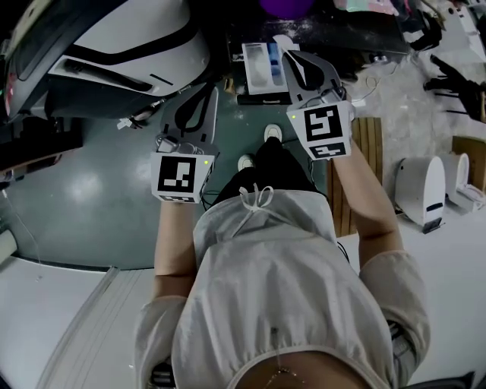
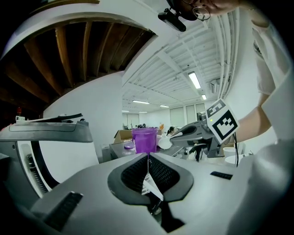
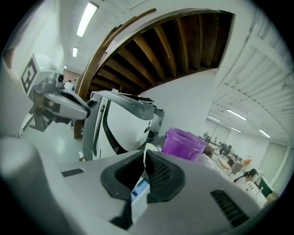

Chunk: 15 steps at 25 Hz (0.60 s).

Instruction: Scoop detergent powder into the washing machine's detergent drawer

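Observation:
The white washing machine stands at the upper left, with its detergent drawer pulled out, showing blue and white compartments. A purple tub sits on the dark top behind it, straight ahead of both grippers. My right gripper hovers at the drawer's right side, shut on a white scoop whose bowl sticks out past the tips. My left gripper is held lower and left of the drawer, pads together; a white scrap shows low between them.
Wooden slats and white appliances stand to the right. The person's shoes are on the green floor below the drawer. A white surface fills the lower left. Dark tools lie at the upper right.

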### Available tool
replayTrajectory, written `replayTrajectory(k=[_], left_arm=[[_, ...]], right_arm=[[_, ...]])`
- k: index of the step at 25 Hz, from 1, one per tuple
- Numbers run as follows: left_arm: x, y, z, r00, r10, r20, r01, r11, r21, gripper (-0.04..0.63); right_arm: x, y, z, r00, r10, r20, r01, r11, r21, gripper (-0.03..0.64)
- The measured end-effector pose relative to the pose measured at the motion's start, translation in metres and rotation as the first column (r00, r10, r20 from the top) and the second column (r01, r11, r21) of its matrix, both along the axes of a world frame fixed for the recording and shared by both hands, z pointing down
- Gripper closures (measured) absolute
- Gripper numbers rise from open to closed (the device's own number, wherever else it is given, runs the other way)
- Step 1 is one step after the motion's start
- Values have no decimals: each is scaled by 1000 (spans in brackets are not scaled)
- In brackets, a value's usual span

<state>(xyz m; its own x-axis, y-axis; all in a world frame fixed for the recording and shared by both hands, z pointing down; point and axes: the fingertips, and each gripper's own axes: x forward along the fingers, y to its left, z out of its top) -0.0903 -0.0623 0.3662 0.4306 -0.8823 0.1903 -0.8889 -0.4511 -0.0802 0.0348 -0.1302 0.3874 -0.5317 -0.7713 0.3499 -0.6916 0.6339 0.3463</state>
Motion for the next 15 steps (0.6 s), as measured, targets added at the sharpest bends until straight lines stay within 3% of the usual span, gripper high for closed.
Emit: replayTrajectory(k=[4, 15], left_arm=[[0, -3, -26, 1000, -2, 15, 2, 999, 49, 568], [-3, -5, -79, 999, 1, 33, -5, 992, 128, 568]], right_arm=[[11, 5, -32, 995, 33, 96, -37, 999, 38, 607], [28, 28, -95, 969, 46, 241, -85, 984, 155, 607]])
